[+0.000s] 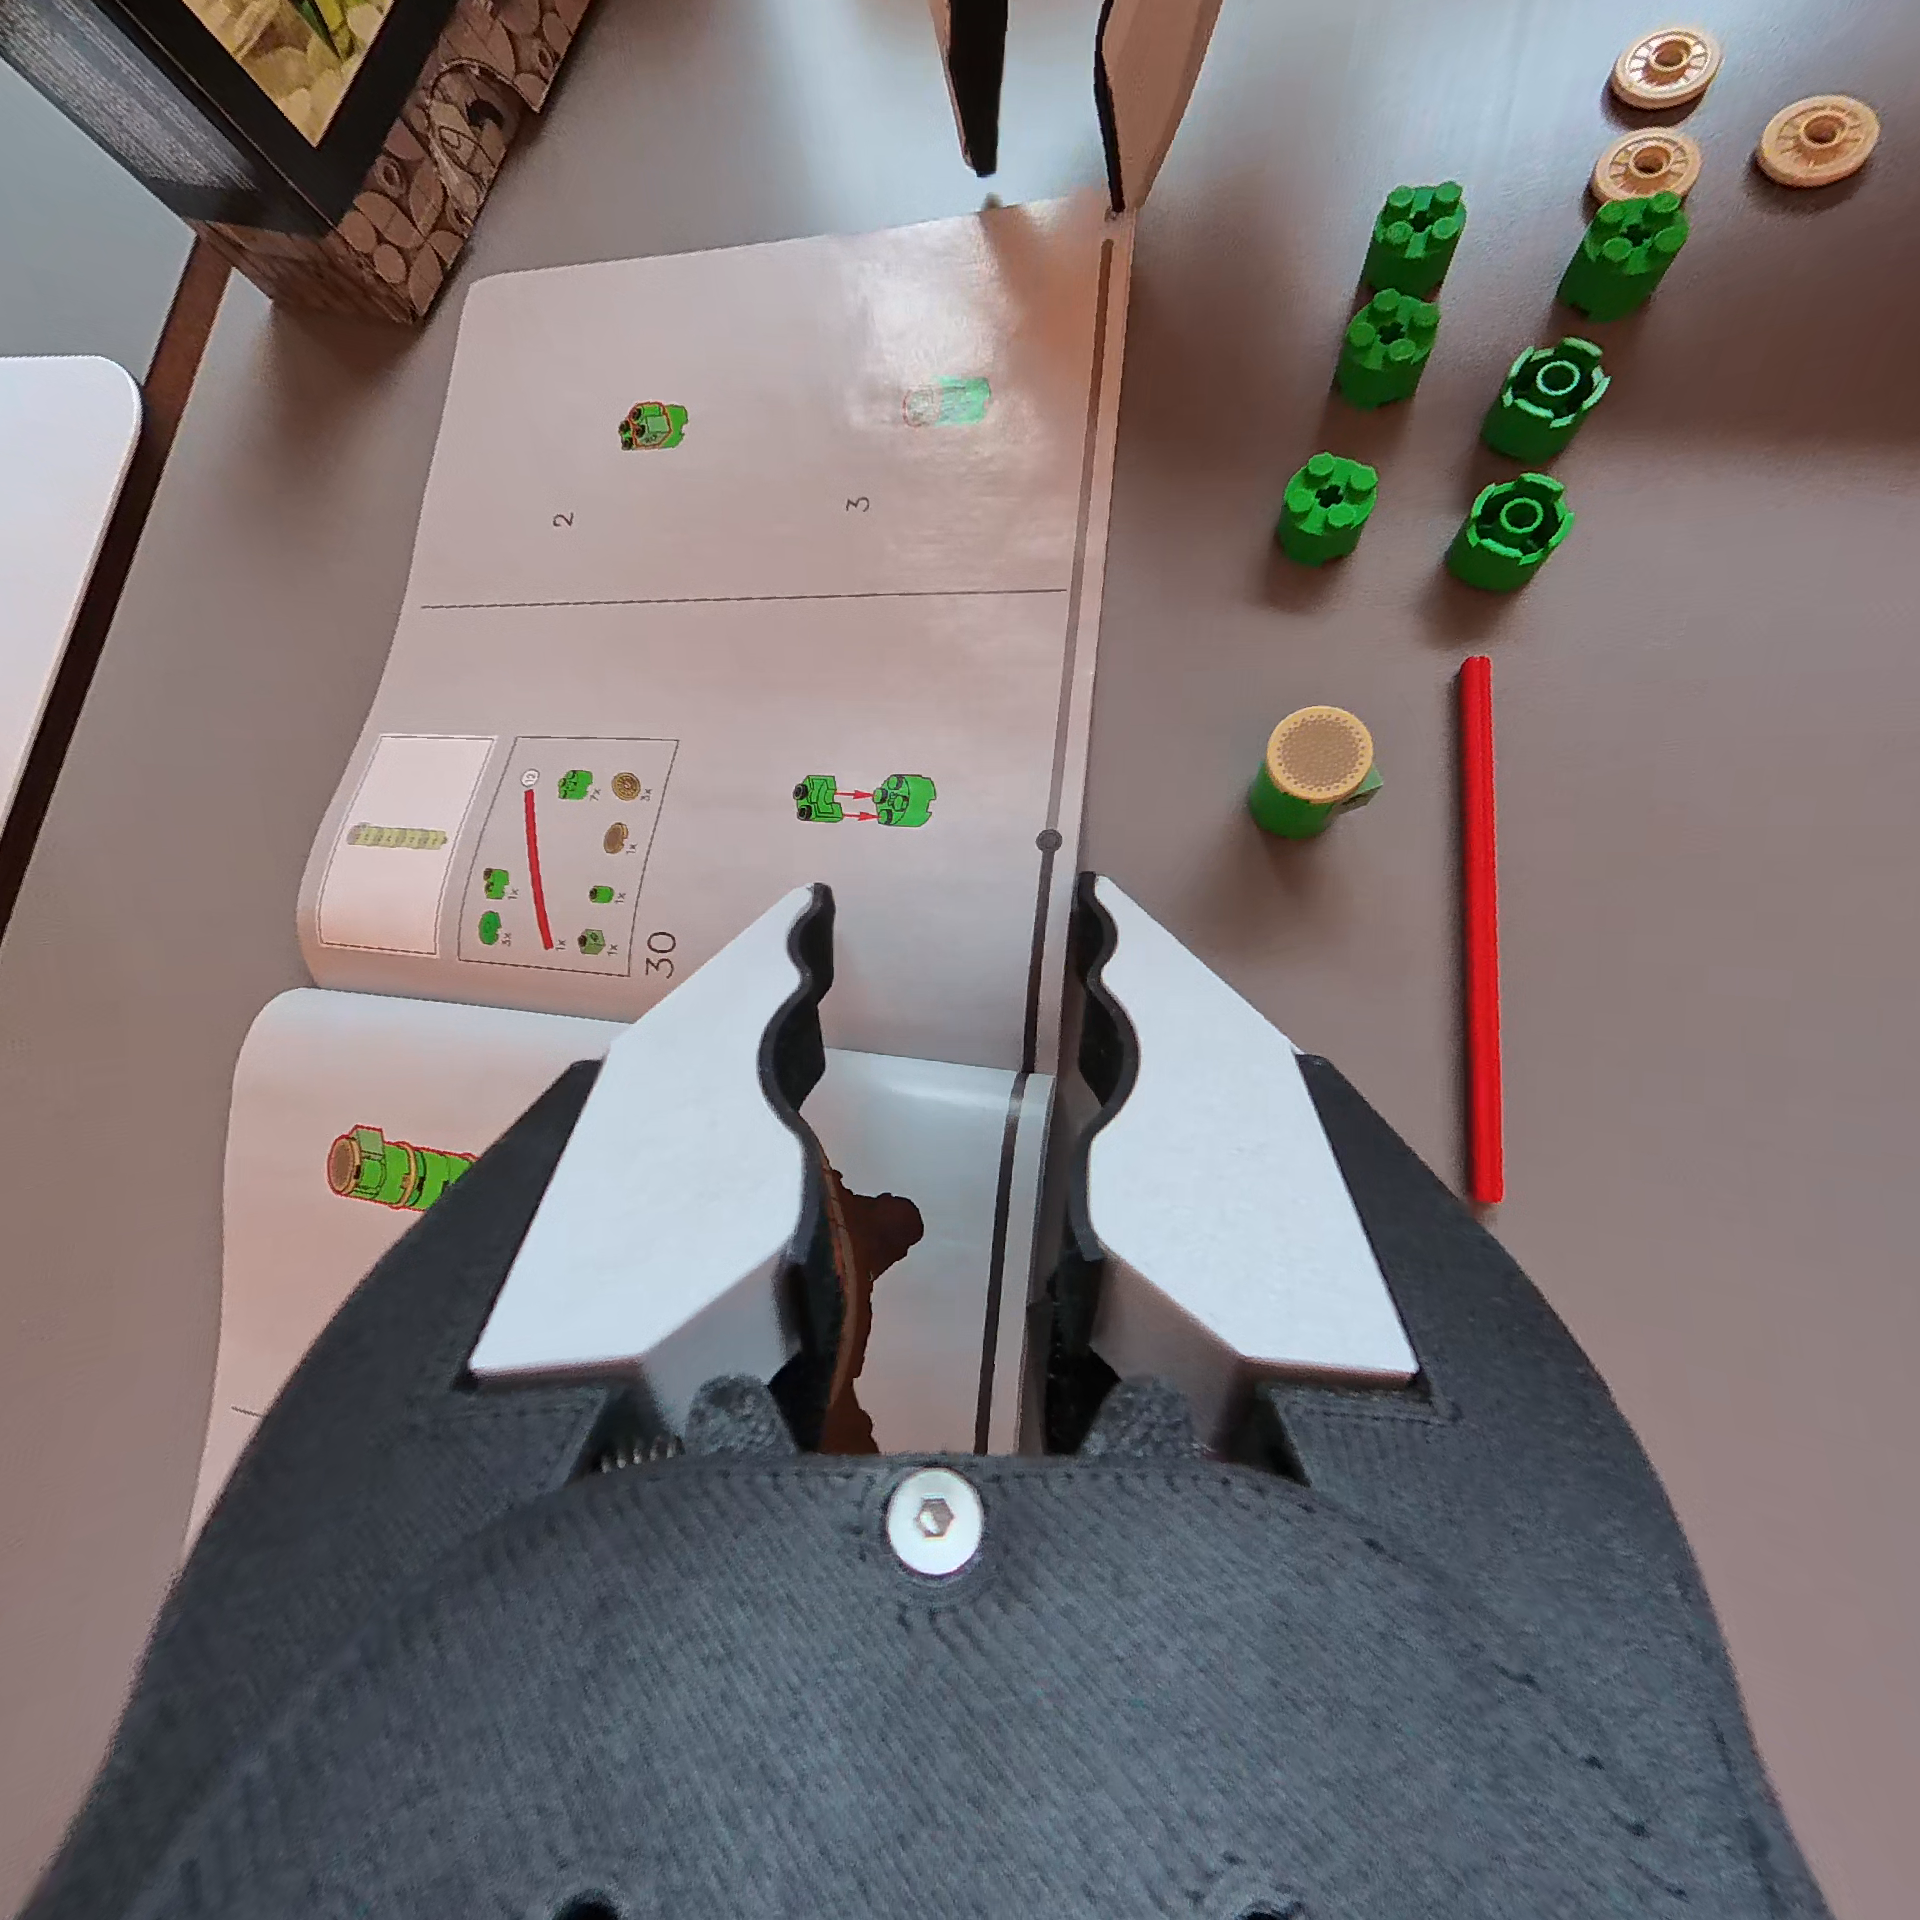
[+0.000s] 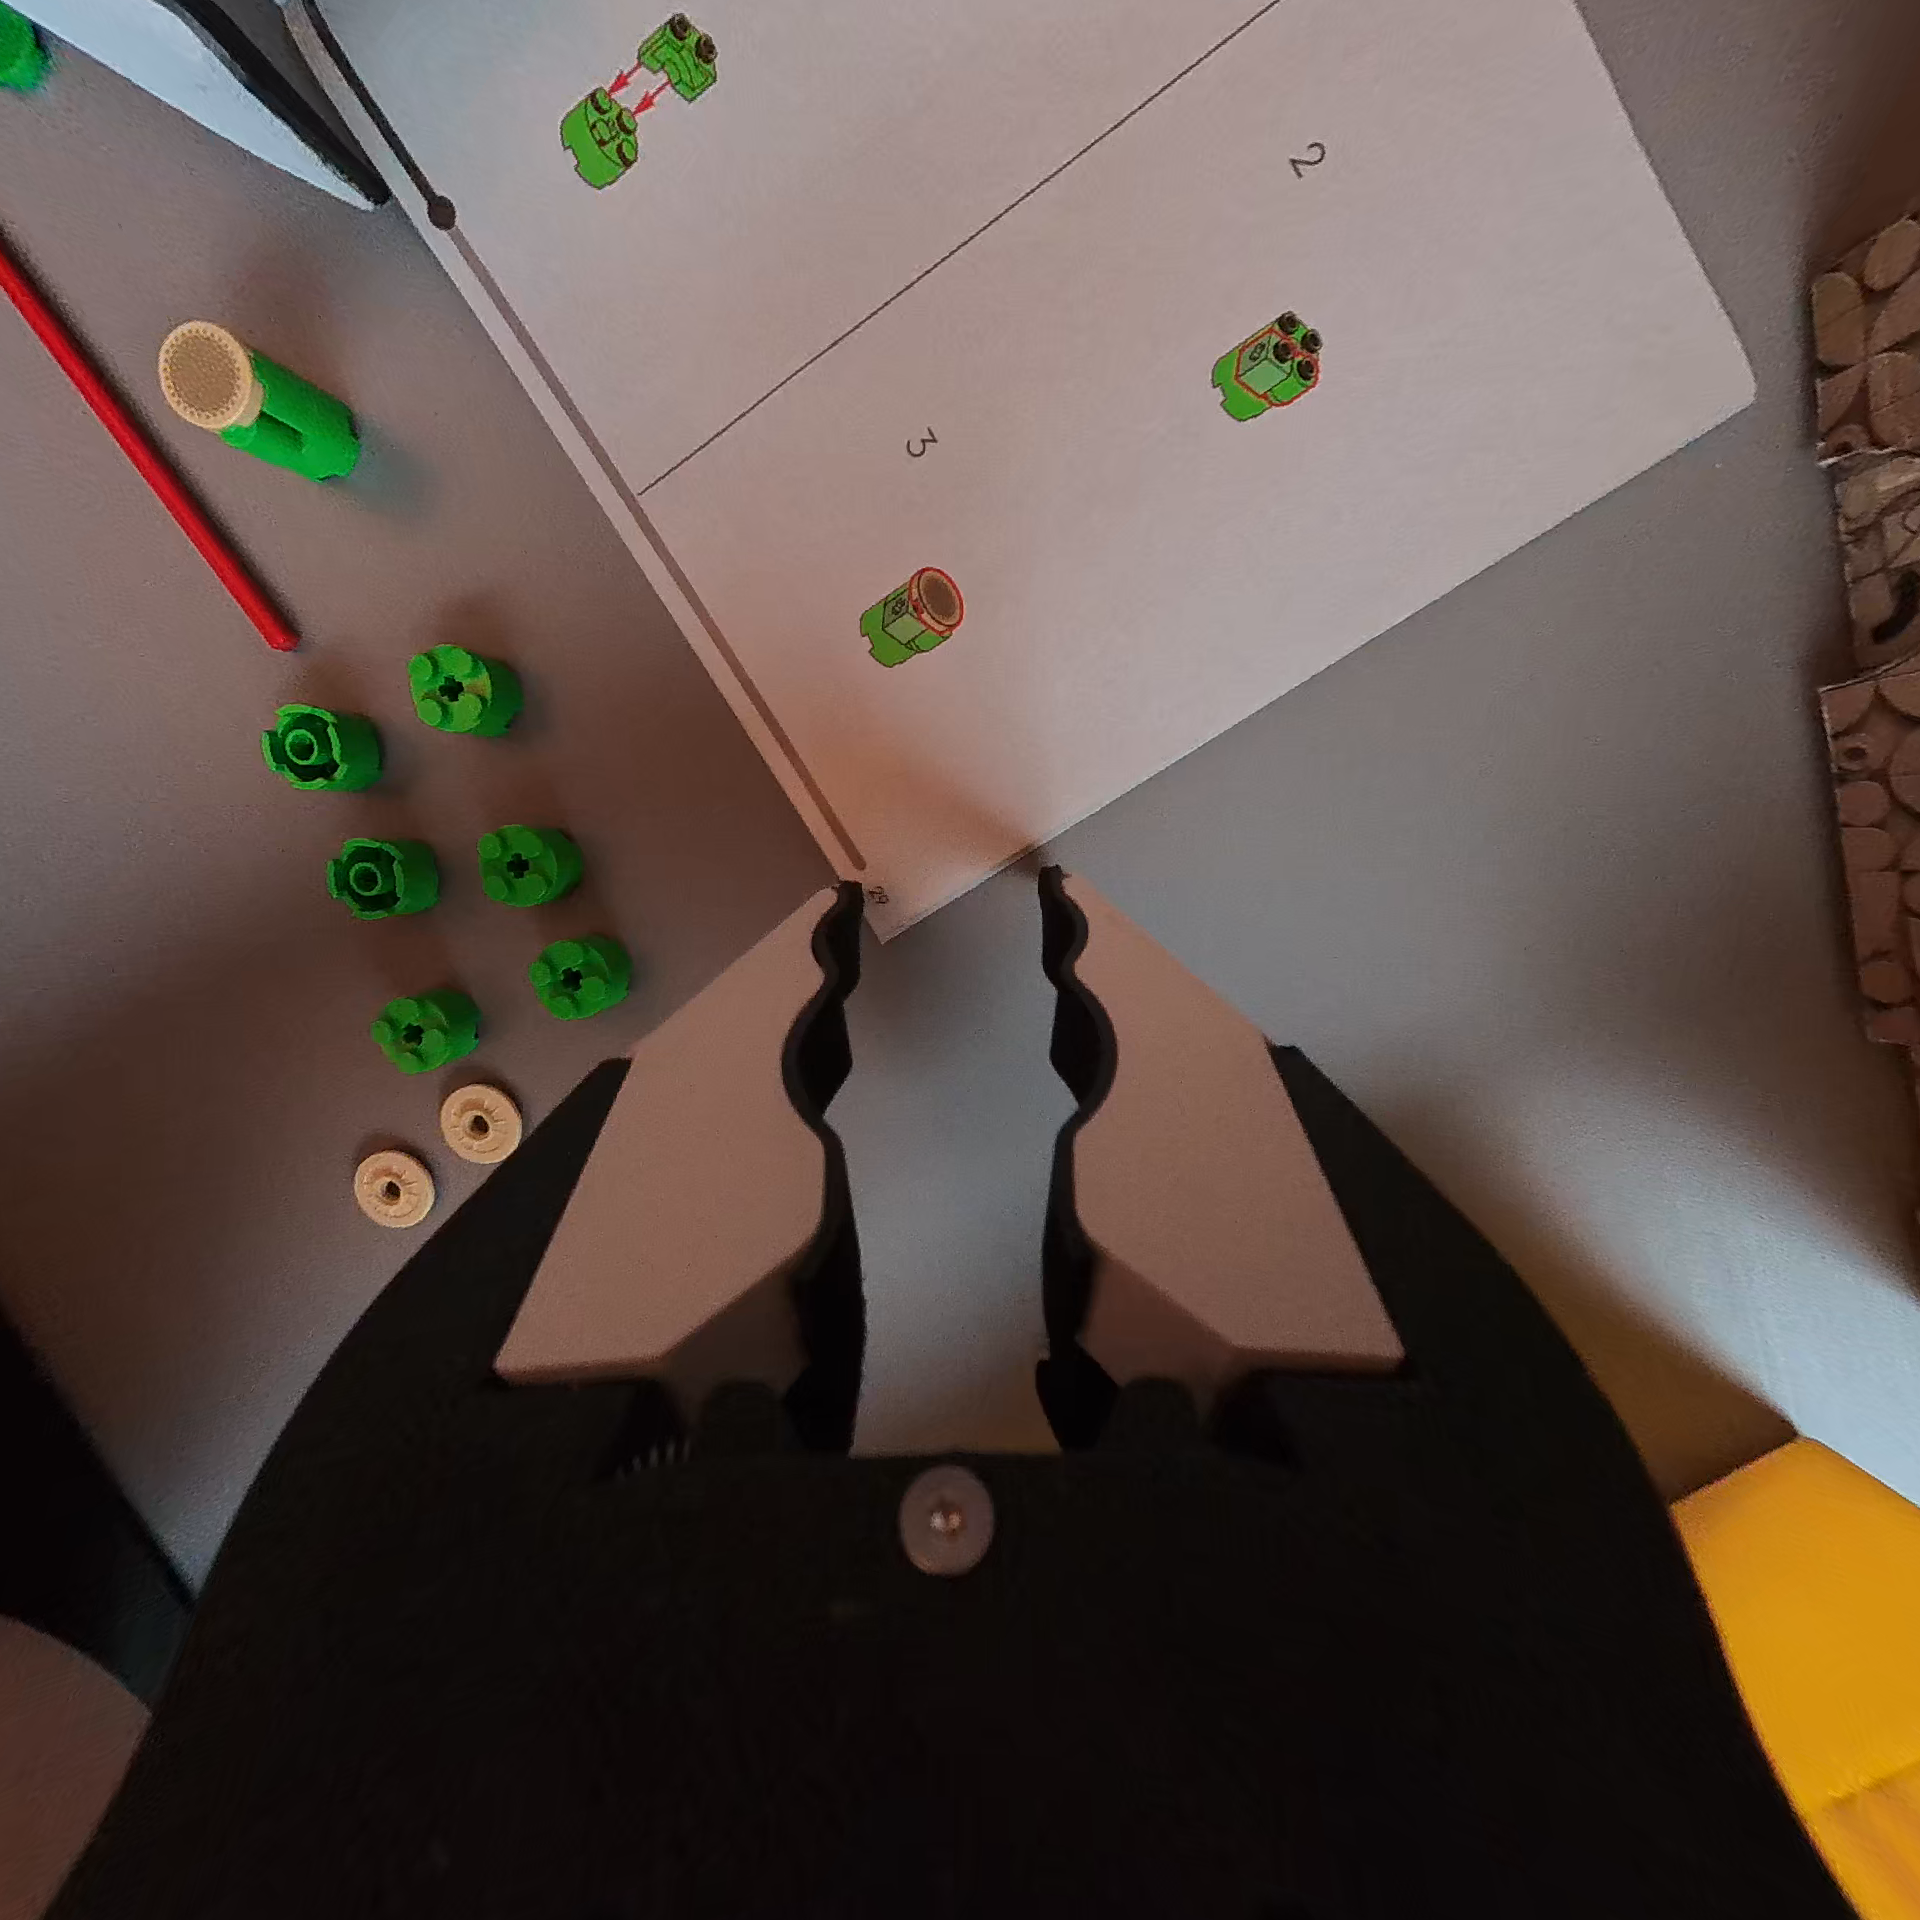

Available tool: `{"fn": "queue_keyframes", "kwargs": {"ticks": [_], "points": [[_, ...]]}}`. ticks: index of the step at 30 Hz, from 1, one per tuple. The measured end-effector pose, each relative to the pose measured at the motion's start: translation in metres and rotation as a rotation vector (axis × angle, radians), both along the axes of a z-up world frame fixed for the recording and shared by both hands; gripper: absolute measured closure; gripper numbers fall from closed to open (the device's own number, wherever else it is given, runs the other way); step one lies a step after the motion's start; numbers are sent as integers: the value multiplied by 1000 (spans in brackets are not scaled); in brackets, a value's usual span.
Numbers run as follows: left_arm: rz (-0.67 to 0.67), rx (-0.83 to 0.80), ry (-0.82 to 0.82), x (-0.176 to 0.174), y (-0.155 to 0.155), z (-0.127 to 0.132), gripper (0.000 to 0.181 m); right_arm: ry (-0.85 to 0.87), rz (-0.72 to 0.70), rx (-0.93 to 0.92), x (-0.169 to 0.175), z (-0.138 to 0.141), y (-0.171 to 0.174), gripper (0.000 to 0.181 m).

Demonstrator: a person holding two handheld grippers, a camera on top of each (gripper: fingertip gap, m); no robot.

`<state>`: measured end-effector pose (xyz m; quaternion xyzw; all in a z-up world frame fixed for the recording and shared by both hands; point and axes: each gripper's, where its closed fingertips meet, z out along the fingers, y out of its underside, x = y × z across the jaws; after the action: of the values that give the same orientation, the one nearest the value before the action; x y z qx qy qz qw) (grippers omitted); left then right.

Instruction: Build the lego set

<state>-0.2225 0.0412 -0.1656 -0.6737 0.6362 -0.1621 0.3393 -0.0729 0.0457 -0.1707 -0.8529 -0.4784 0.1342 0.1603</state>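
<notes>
The open instruction booklet (image 1: 748, 520) lies on the grey table; it also shows in the right wrist view (image 2: 1091, 364). My left gripper (image 1: 954, 891) is open and empty above the booklet's right edge. My right gripper (image 2: 948, 885) is open and empty over the booklet's near corner; its fingers (image 1: 977, 94) show at the top of the left wrist view. Beside the booklet lie several green round bricks (image 1: 1392, 343) (image 2: 530, 864), three tan round plates (image 1: 1662, 68) (image 2: 480, 1122), a red axle (image 1: 1481, 935) (image 2: 145, 447) and a small green assembly with a tan cap (image 1: 1314, 774) (image 2: 260, 400).
A patterned box with a dark lid (image 1: 395, 197) (image 2: 1870, 623) stands past the booklet. A white object (image 1: 62, 499) sits beyond the table's left edge. A yellow object (image 2: 1829, 1662) is at the lower right. My left gripper's finger (image 2: 260, 94) shows at the upper left. Tip to tip, the grippers are about 15 cm apart. Between my left fingertips and the red axle (image 1: 1481, 935) there is roughly 6 cm. The right camera catches it too, in the right wrist view (image 2: 86, 393).
</notes>
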Motion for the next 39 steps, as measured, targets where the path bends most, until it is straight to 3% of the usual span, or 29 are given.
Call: {"fn": "queue_keyframes", "kwargs": {"ticks": [30,39], "points": [[17,-28,-32,-1,0,3,135,17,8,-7,4,-2,2,152],[4,-8,-119,-2,-3,40,136,15,-6,-13,5,-3,4,155]]}}
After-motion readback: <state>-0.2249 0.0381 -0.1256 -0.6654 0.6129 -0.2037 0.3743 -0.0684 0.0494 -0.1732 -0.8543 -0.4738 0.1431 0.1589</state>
